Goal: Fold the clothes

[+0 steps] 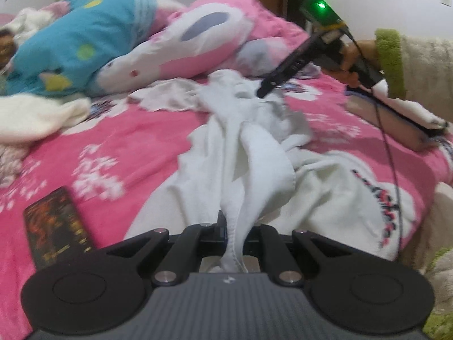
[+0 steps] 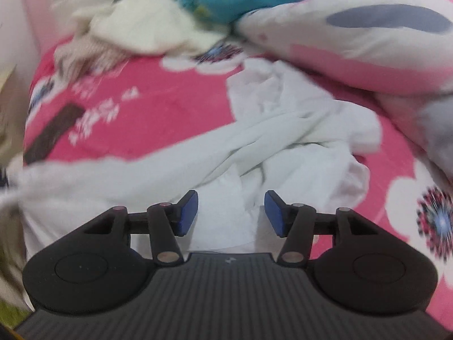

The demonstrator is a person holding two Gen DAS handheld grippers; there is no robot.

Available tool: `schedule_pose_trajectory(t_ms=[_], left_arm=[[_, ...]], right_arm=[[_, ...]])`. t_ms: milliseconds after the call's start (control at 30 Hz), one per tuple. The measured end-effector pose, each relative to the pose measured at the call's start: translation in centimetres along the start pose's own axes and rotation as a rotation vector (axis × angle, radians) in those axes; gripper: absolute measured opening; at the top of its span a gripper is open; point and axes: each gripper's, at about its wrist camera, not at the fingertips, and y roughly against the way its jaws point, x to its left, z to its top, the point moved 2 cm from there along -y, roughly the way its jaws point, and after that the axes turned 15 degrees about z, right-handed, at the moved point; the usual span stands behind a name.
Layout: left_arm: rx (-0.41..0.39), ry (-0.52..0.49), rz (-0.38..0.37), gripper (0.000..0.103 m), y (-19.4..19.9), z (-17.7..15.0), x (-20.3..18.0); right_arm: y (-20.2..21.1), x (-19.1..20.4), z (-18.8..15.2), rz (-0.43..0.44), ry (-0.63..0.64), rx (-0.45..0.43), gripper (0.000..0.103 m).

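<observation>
A crumpled white garment (image 1: 254, 155) with a small dark and red print lies spread on the pink flowered bedspread (image 1: 136, 141). My left gripper (image 1: 236, 235) is shut on a bunched fold of it, which runs up between the fingers. In the left wrist view my right gripper (image 1: 262, 92) reaches in from the right, its tips just over the garment's far end. The right wrist view shows that gripper (image 2: 230, 212) open, blue pads (image 2: 188, 212) apart, hovering just above the white garment (image 2: 283, 141) with nothing pinched.
A dark phone-like slab (image 1: 56, 226) lies on the bedspread at the left. A pink-white pillow (image 1: 203, 36) and a blue one (image 1: 79, 45) sit at the back, with cream cloth (image 1: 36, 116) beside them. A hand and fleecy green-trimmed sleeve (image 1: 390, 56) hold the right gripper, whose cable (image 1: 390, 153) hangs down.
</observation>
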Motion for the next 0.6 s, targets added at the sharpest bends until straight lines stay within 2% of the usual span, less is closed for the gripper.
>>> schedule_pose_trajectory(t_ms=[100, 233, 400, 500, 533, 600], left_arm=[[0.026, 0.017, 0.026, 0.004, -0.4, -0.3, 0.7], [0.041, 0.034, 0.047, 0.004, -1.2, -0.1, 1.5], [0.054, 0.046, 0.067, 0.004, -2.5, 0.2, 2.1], [0.052, 0.061, 0.084, 0.004, -2.9, 0.3, 2.3], [0.047, 0.069, 0.091, 0.004, -2.9, 0.4, 2.4], [0.035, 0.085, 0.107, 0.004, -2.8, 0.7, 2.6]], right_arm=[[-1.5, -1.3, 0.0, 0.010, 0.000, 0.034, 0.052], [-1.8, -1.5, -1.6, 0.134, -0.027, 0.098, 0.051], [-0.3, -0.2, -3.2, 0.191, -0.018, 0.074, 0.049], [-1.2, 0.5, -3.6, 0.150, 0.008, 0.094, 0.041], [-2.0, 0.8, -3.8, 0.113, 0.026, 0.117, 0.036], [-3.2, 1.6, -4.1, 0.026, 0.075, 0.144, 0.034]])
